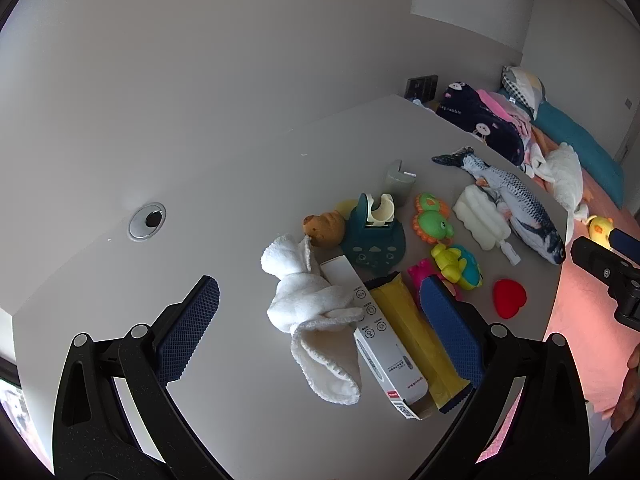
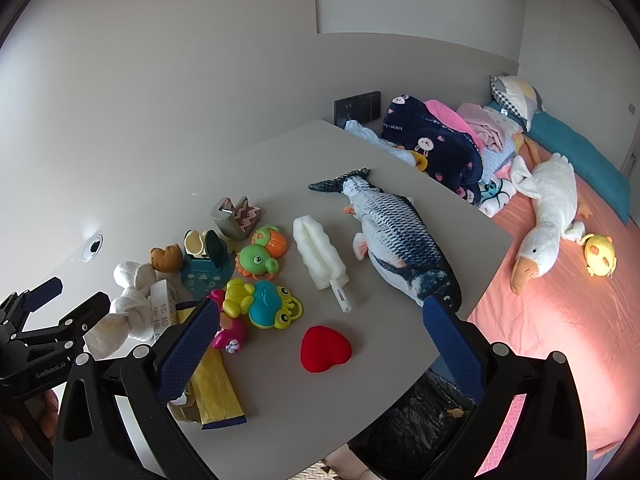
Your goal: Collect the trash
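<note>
A yellow wrapper with dark serrated ends is lying flat near the tabletop's near edge, touching a white carton that is lying on its side.

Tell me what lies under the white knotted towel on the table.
The white knotted towel drapes over one edge of the white carton, which lies beside the yellow wrapper. Anything else beneath the towel is covered.
</note>
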A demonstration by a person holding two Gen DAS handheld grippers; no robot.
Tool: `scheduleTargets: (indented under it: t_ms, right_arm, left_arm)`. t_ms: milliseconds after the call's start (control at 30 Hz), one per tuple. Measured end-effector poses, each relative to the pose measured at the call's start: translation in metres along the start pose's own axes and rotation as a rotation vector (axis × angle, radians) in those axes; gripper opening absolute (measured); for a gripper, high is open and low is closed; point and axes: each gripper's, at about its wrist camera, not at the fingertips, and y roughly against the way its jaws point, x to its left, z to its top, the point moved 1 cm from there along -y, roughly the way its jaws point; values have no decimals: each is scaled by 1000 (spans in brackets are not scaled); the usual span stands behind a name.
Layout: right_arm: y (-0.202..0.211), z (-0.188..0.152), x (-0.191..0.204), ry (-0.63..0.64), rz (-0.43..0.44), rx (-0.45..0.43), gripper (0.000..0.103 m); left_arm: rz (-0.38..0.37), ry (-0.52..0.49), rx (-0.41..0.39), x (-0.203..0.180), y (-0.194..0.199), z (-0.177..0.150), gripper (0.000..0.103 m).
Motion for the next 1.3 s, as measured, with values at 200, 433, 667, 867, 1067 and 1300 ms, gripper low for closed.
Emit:
scheduleTargets:
  t_ms: [200,433,667,867,1067,1300]
  right_arm:
    - [0,0,0,-1,0,0,101]
    - [-1,0,-1,-1,1,2,101]
    - [-1,-1,0,-1,3,6,101]
    - [-3,-2,0,-2,3,7,101]
    - [-3,-2,-1,-1,2,8,101]
    - [-3,-1,-1,-2,2,10,101]
  left_arm:
    - [5,-8,0,1,0,0,97]
    - [-1,-11,4,0,-2,-1,97]
    - [5,-14,5,1,-2,0,97]
    - [4,-16,6,1,-2,0,97]
    - [10,-26,7,1,-3,-1,97]
    - [7,-33,9,-1,-3,-1,97]
